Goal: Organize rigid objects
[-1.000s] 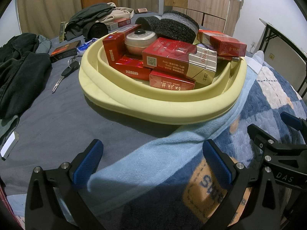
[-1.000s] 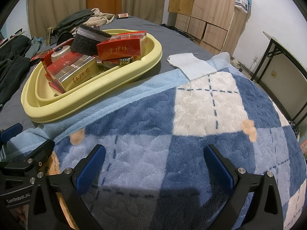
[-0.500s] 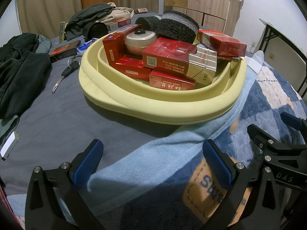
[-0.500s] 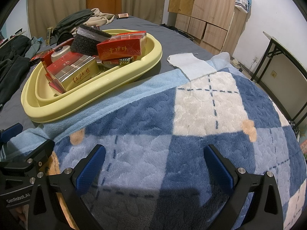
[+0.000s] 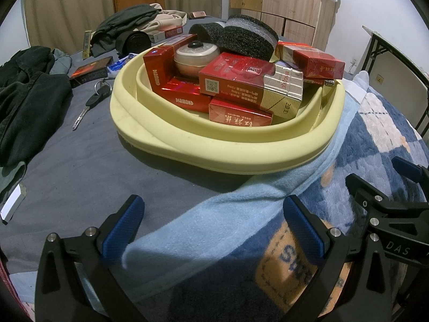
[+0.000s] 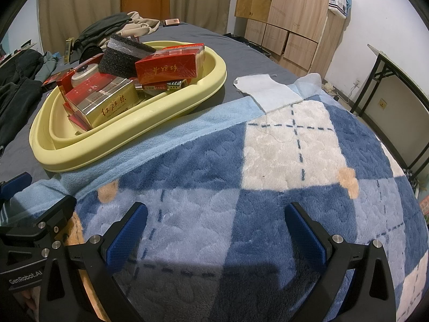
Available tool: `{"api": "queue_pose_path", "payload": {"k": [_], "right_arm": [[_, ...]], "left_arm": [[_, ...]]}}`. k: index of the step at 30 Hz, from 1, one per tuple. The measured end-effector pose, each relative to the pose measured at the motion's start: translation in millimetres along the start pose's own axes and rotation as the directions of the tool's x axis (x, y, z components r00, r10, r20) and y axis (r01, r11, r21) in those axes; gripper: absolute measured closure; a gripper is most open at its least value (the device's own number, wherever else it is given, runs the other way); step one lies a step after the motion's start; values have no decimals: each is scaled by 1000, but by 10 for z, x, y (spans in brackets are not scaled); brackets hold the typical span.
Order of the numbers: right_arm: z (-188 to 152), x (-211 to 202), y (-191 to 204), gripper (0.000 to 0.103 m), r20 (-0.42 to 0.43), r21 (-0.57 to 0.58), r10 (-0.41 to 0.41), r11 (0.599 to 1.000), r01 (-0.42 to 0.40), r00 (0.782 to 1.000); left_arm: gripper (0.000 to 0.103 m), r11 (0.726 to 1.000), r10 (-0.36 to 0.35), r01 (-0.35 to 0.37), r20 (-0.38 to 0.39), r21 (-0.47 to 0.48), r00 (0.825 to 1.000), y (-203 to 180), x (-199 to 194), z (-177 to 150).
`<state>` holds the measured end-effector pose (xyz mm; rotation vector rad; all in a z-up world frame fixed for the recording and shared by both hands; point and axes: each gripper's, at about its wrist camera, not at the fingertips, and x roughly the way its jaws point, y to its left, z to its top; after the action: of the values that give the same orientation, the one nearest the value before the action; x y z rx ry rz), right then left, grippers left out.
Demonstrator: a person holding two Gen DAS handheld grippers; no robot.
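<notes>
A pale yellow basin (image 5: 214,155) (image 6: 88,153) sits on the bed, piled with red cigarette boxes (image 5: 241,80) (image 6: 169,65), a round cream jar (image 5: 197,57), black foam pieces (image 5: 246,39) (image 6: 123,53) and a lighter (image 6: 175,83). My left gripper (image 5: 214,225) hovers open over the blanket edge in front of the basin, holding nothing. My right gripper (image 6: 214,230) is open above the checked blanket, to the right of the basin, also with nothing in it. Each gripper shows at the edge of the other's view.
A blue and white checked blanket (image 6: 281,161) covers the near bed. Left of the basin lie a key (image 5: 89,104), a dark red box (image 5: 91,71) and dark clothes (image 5: 26,94). Wooden cabinets (image 6: 289,13) and a folding table (image 6: 396,69) stand at the right.
</notes>
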<state>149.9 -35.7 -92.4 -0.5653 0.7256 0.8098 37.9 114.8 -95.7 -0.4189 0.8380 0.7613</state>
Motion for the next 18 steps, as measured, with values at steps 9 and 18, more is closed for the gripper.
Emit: {"api": "queue_pose_path", "payload": {"k": [9, 18], "right_arm": [[-1, -2, 10, 0, 0, 0, 0, 1000, 0, 1000], [0, -1, 4, 0, 0, 1, 1, 1000, -1, 1000]], "left_arm": [[0, 1000, -1, 1, 0, -1, 1000, 0, 0, 0], [0, 1000, 0, 0, 0, -1, 1000, 0, -3, -3]]}}
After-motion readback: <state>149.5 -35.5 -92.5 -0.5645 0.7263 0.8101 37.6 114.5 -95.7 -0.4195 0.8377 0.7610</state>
